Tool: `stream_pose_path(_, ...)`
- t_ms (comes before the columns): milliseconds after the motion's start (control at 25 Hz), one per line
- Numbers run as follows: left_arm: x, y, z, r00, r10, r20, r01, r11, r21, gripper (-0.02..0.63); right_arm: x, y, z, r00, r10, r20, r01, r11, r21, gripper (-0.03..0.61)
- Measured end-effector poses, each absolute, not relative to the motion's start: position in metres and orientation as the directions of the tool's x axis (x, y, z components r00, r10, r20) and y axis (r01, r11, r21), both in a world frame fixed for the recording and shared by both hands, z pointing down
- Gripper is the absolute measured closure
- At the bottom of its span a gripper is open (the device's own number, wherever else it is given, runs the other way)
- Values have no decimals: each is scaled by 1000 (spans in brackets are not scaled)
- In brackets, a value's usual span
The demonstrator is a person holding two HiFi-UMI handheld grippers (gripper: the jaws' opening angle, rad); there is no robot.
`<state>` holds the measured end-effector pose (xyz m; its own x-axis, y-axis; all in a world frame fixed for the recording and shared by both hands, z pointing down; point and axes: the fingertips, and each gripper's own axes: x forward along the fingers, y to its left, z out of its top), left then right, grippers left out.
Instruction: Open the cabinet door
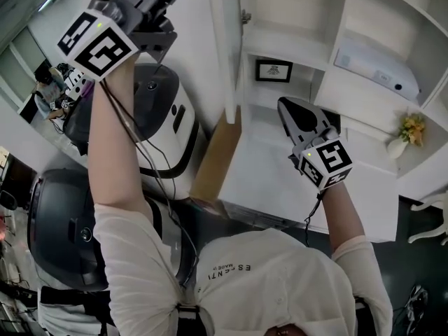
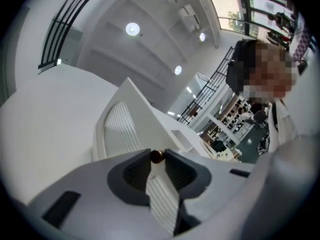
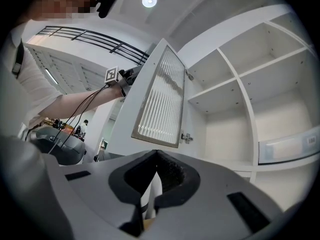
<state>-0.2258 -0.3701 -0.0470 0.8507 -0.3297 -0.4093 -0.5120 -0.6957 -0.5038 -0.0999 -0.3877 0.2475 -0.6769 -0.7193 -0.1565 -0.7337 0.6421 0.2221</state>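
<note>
The white cabinet door (image 3: 162, 96), with a ribbed glass panel, stands swung out from the open shelves (image 3: 235, 84); in the head view I see it edge-on (image 1: 225, 47). My left gripper (image 2: 157, 156) is raised to the door's free edge, its jaws closed on a small brown knob (image 2: 157, 157); its marker cube (image 1: 98, 44) shows at top left. My right gripper (image 1: 285, 107) hangs lower, in front of the cabinet's counter, its tips (image 3: 156, 153) together with nothing between them. It touches neither door nor shelves.
Inside the cabinet are a small framed picture (image 1: 274, 70), a white box-like device (image 1: 378, 72) and a vase of yellow flowers (image 1: 409, 133). A white counter (image 1: 266, 180) lies below. Black-and-white machines (image 1: 168, 117) and a brown panel (image 1: 218, 156) stand to the left.
</note>
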Motion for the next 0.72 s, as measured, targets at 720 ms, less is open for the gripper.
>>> stream_pose_path(720, -289, -386, -46, 850, -286, -442, -491, -733, -471, 531, -151, -396, 280, -629, -771, -104, -775, 608, 173, 565)
